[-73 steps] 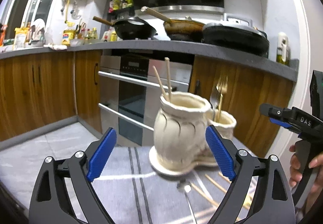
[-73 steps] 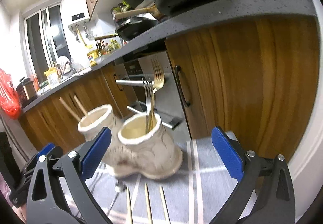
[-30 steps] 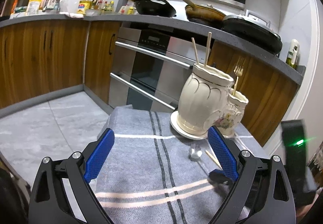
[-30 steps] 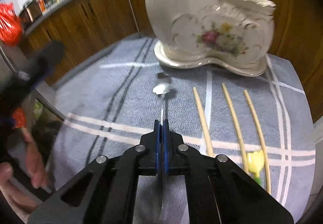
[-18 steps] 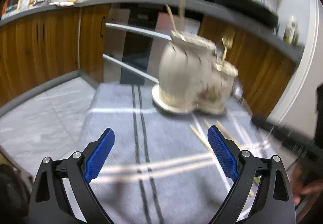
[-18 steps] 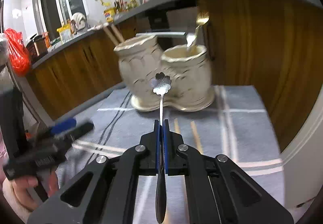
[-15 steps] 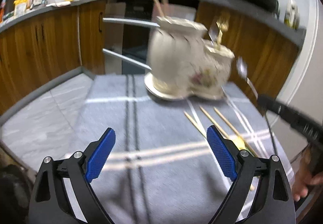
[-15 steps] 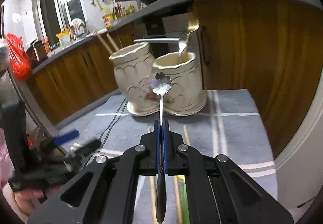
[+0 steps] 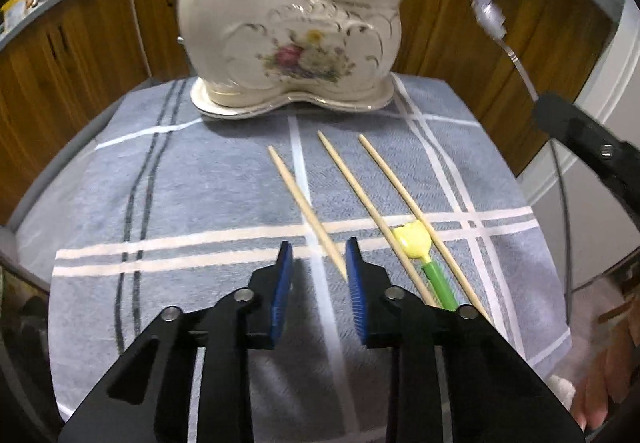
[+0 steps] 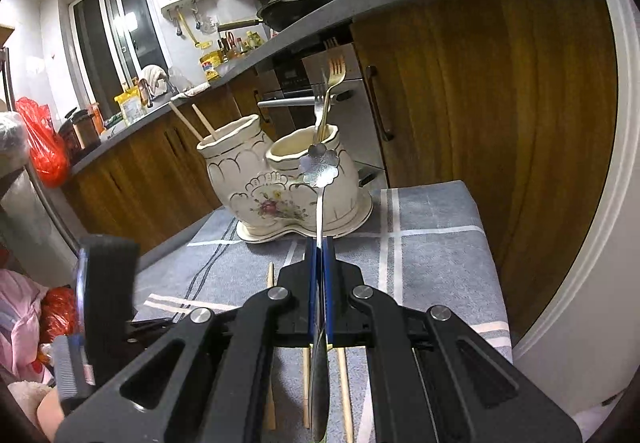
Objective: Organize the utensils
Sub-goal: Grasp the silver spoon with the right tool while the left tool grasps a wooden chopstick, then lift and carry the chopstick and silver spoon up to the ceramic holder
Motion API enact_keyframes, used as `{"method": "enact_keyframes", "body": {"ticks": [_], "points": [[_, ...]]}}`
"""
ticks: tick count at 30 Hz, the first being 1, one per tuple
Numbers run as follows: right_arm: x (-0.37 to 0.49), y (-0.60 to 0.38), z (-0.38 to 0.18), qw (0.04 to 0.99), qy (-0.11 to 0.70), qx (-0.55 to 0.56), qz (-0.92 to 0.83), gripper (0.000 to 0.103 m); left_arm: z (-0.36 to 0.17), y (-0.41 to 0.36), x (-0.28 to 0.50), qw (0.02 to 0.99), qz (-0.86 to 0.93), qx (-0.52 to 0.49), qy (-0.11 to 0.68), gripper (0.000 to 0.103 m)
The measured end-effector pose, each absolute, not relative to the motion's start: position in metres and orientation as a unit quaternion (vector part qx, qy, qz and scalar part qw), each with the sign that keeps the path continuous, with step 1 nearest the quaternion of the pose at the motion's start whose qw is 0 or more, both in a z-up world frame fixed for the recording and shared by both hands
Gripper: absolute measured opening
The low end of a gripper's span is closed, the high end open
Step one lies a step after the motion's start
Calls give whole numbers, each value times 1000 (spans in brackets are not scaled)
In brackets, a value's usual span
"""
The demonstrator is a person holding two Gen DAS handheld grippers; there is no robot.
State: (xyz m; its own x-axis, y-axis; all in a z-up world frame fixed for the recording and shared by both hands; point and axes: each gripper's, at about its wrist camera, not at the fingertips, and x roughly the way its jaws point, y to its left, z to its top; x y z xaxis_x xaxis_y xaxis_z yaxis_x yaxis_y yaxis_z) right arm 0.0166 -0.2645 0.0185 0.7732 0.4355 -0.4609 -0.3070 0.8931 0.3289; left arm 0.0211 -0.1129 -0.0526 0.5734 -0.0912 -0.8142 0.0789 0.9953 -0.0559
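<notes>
Right wrist: right gripper (image 10: 319, 249) pinches a flower-bowled silver spoon (image 10: 319, 164) upright.

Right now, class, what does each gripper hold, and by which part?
The right gripper clamps the flower-headed spoon by its handle. The left gripper holds nothing; it is open around a chopstick.
</notes>
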Motion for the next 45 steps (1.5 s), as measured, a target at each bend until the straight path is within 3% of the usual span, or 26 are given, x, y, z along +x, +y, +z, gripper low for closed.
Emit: {"method": "enact_keyframes", "body": {"ticks": [9,12,22,36,45], "points": [[18,-267,16,930,276,128,205,3,-61,-131,43,873,-20,47,485,26],[17,-266,16,930,275,129,205,3,-60,-131,45,870,-27,59,489,13],[17,-266,16,932,267,132,206,3,-56,-94,41,876,-60,10,478,6],[19,-265,19,943,232,136,195,3,-11,-50,-9,935,-159,-27,315,6],[21,-252,36,952,203,117,197,3,9,-23,-5,948,-188,-43,252,6]]}}
